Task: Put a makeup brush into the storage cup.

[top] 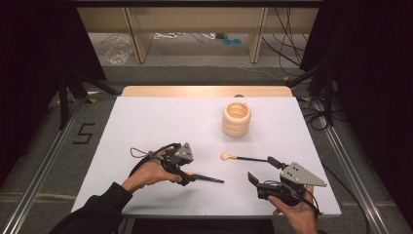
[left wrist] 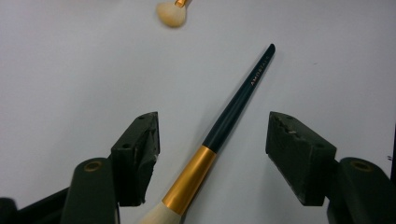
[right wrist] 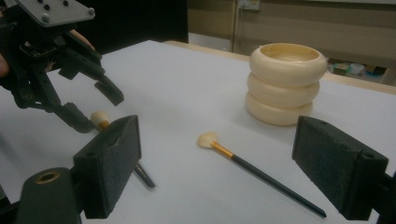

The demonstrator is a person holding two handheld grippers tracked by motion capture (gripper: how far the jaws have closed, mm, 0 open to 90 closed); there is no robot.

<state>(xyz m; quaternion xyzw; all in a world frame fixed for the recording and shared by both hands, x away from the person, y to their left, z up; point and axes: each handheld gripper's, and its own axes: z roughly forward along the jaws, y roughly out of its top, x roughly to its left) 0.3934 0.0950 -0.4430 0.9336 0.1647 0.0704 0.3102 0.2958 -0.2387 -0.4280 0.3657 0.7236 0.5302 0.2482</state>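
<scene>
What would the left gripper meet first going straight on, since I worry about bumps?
Likely the makeup brush lying between its open jaws on the white table: the left gripper points down at it. Depth is hard to judge.

Brush (left wrist: 219, 135) bristles cut off by bottom edge.

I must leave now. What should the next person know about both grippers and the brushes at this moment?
Left gripper: open, jaws either side of the near brush, which lies flat on the table; pads not touching it.
Right gripper: open, empty, facing the far brush, which lies on the table.
Holder: upright at the back; no brush in it that I can see.
Done: nothing lifted.
Left: probably grip and lift each brush, likely into the holder.
</scene>
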